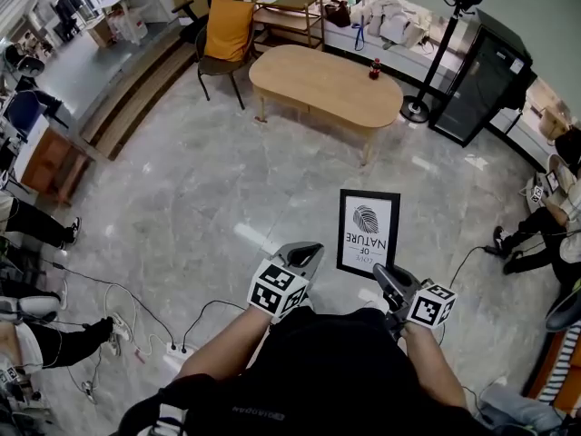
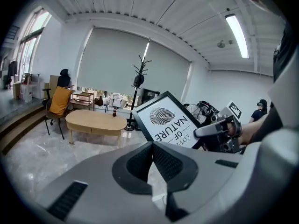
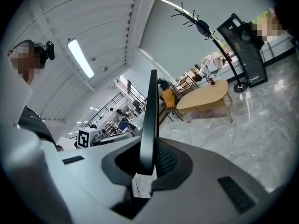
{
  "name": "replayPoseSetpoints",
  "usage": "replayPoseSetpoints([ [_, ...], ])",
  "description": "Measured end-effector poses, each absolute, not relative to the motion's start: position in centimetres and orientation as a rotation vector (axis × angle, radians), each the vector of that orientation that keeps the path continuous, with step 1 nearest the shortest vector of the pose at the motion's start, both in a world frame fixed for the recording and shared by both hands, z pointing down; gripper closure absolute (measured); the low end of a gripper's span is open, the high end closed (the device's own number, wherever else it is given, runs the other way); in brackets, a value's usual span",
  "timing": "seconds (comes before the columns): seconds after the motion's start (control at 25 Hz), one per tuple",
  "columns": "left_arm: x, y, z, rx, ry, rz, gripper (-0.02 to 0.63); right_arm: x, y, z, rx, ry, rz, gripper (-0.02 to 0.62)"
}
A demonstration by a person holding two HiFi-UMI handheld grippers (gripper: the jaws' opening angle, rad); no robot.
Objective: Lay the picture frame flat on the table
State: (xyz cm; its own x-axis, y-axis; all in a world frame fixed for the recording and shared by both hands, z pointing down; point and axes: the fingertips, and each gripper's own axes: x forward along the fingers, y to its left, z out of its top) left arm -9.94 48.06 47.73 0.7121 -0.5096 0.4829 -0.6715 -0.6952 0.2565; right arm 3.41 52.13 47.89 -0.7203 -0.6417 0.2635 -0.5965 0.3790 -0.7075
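The picture frame (image 1: 368, 232) is black with a white print of a leaf and lettering. It is held upright in the air over the marble floor. My right gripper (image 1: 386, 278) is shut on its lower right edge. In the right gripper view the frame (image 3: 150, 111) stands edge-on between the right gripper's (image 3: 148, 164) pads. My left gripper (image 1: 309, 251) hangs just left of the frame, shut and empty, with its jaws (image 2: 151, 146) meeting. The left gripper view shows the frame (image 2: 168, 120) tilted, with the right gripper (image 2: 217, 129) at its side. The oval wooden table (image 1: 318, 84) stands well ahead.
A small red bottle (image 1: 373, 67) stands on the table's right end. A chair draped in orange (image 1: 227, 30) is behind the table, with a coat stand (image 1: 436, 53) and a black cabinet (image 1: 481, 75) to the right. Cables and a power strip (image 1: 172, 348) lie at lower left. People sit along both sides.
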Motion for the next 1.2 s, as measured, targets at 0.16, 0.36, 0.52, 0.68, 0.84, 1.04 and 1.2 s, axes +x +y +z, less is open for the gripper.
replayPoseSetpoints([
  [0.16,-13.4,47.1,49.2,2.450,-0.932,0.546,0.601,0.8,51.5,48.7,-1.168,2.554,-1.307,0.563],
  [0.36,-14.4,45.3,49.2,2.437,-0.924,0.499,0.601,-0.3,49.6,49.3,-1.174,2.571,-1.344,0.563],
  [0.52,-14.8,42.2,49.6,2.420,-0.940,0.511,0.601,-0.6,45.8,49.3,-1.165,2.566,-1.346,0.563],
  [0.68,-14.5,38.1,49.8,2.395,-0.964,0.549,0.601,0.4,40.7,49.9,-1.133,2.558,-1.342,0.563],
  [0.84,-13.6,32.1,49.4,2.411,-0.995,0.591,0.601,1.2,34.3,50.3,-1.097,2.548,-1.340,0.563],
  [1.04,-10.6,23.5,47.0,2.462,-1.033,0.555,0.601,2.3,26.3,49.3,-1.030,2.586,-1.295,0.563],
  [1.2,-7.7,18.1,46.6,2.473,-1.049,0.556,0.601,4.3,21.0,50.0,-1.000,2.622,-1.280,0.563],
])
